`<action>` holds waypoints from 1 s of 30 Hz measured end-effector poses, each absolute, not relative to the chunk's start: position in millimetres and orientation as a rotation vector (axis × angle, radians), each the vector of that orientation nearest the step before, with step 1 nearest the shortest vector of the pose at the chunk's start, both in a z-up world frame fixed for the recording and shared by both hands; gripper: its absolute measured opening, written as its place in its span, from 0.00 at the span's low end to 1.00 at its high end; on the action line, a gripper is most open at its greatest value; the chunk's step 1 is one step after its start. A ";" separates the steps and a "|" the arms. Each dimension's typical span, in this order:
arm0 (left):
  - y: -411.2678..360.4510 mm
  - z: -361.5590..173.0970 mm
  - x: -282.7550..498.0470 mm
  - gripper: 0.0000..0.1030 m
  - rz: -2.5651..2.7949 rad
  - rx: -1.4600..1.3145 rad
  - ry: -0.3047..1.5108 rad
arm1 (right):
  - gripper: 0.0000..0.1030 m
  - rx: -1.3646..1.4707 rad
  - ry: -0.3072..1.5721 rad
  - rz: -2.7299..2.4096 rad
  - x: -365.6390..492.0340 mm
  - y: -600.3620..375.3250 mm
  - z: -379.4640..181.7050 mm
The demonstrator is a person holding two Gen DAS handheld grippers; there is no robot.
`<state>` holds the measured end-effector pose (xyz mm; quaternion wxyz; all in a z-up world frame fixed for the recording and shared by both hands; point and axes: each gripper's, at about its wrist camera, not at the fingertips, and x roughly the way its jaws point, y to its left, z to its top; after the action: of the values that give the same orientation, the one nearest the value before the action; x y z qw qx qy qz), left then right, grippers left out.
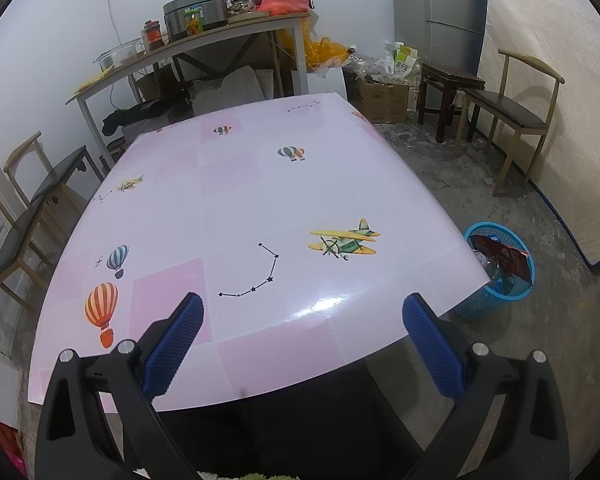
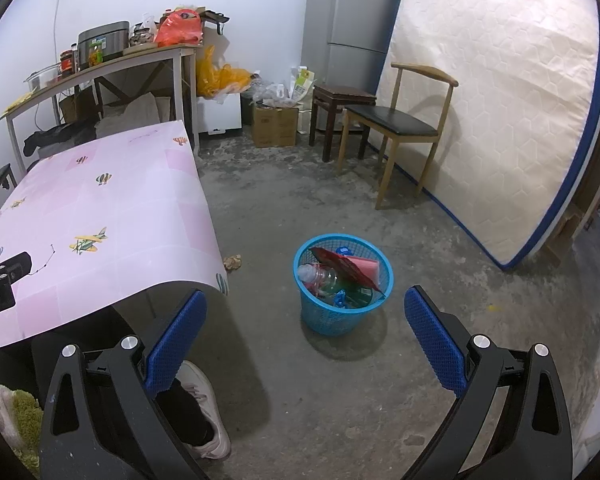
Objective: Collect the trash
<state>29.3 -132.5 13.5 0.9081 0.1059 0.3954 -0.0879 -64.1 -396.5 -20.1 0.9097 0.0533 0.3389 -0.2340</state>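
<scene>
A blue mesh trash basket (image 2: 342, 312) stands on the concrete floor to the right of the table; it also shows in the left wrist view (image 1: 504, 302). It holds a red snack wrapper (image 2: 346, 266), a clear plastic bottle (image 2: 318, 274) and a pink item (image 2: 366, 266). A crumpled brown scrap (image 2: 233, 261) lies on the floor by the table's edge. My right gripper (image 2: 304, 328) is open and empty, held above the floor in front of the basket. My left gripper (image 1: 303, 328) is open and empty over the near edge of the pink table (image 1: 260, 200).
A wooden chair (image 2: 396, 128) and a dark stool (image 2: 338, 98) stand beyond the basket, with a mattress (image 2: 492, 100) leaning on the right wall. A cluttered side table (image 2: 100, 60) and boxes (image 2: 276, 124) sit at the back. A person's white shoe (image 2: 208, 404) is near my right gripper.
</scene>
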 end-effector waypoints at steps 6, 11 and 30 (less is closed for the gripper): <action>-131.4 13.5 29.6 0.95 -0.204 0.210 0.829 | 0.92 0.110 0.700 -0.483 -63.9 -396.6 -20.0; -132.5 14.1 28.2 0.95 -0.206 0.212 0.822 | 0.92 0.110 0.700 -0.484 -63.8 -396.8 -19.8; -133.1 15.1 29.6 0.95 -0.207 0.206 0.833 | 0.92 0.107 0.698 -0.478 -62.2 -396.7 -21.0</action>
<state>29.6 -133.1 15.1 0.9042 0.0995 0.4030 -0.1004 -62.2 -396.7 -21.0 0.9105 0.0521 0.3384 -0.2320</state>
